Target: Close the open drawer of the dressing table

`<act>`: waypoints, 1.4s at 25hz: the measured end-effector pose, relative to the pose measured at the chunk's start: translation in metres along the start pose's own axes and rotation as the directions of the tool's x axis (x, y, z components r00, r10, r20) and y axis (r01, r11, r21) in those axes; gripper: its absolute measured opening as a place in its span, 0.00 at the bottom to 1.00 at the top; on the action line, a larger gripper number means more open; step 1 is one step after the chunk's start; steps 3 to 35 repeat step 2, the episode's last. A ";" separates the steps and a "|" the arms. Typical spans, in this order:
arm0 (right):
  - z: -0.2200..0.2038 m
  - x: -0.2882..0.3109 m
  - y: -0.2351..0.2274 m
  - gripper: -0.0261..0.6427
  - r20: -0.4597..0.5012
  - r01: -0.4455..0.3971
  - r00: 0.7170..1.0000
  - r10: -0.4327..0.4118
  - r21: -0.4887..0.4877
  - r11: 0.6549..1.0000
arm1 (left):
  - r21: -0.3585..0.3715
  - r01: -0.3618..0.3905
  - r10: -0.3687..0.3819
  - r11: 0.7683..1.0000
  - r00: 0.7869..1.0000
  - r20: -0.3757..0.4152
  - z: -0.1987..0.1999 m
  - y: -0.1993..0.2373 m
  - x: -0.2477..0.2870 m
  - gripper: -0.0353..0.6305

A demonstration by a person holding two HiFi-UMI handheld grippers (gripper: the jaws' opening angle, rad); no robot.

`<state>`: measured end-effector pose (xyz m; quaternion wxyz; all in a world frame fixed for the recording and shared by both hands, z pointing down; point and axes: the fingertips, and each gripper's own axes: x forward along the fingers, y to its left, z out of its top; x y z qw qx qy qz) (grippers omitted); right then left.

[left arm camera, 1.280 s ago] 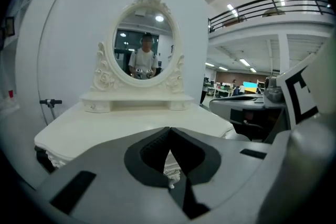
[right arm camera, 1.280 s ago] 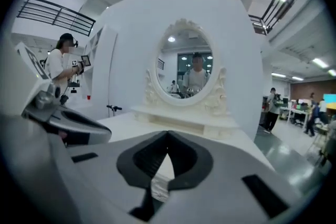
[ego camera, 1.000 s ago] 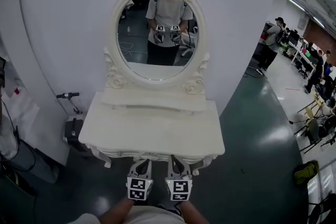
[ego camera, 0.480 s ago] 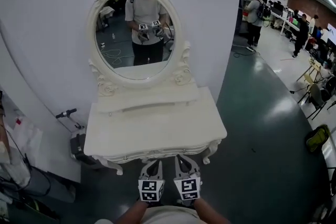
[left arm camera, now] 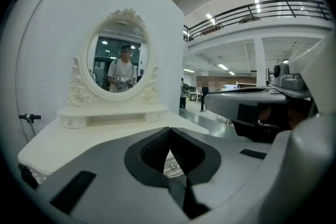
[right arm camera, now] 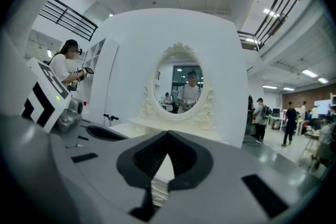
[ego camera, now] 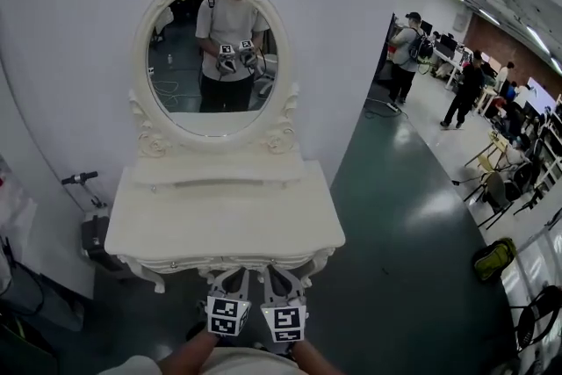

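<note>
The drawer (ego camera: pixel 224 263) of the dressing table (ego camera: pixel 219 173) looks flush with the carved front under the worktop (ego camera: pixel 176 219), with no box standing out toward the person, so I judge the closing done or all but done. The left claw (left arm camera: pixel 169 131) and the right claw (right arm camera: pixel 167 136) hang side by side just in front of that edge, each with its jaws pressed together at the tips and nothing between them. What may be left is a last check that the drawer sits fully home, which the head view shows too small to settle.
</note>
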<state>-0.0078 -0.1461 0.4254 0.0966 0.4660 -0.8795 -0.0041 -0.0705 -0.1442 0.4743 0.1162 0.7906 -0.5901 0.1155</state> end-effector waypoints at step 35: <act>0.002 0.000 0.001 0.06 0.002 -0.004 1.000 0.004 -0.010 1.000 | -0.009 0.012 -0.012 1.000 1.000 -0.010 -0.003 -0.004 0.001 0.06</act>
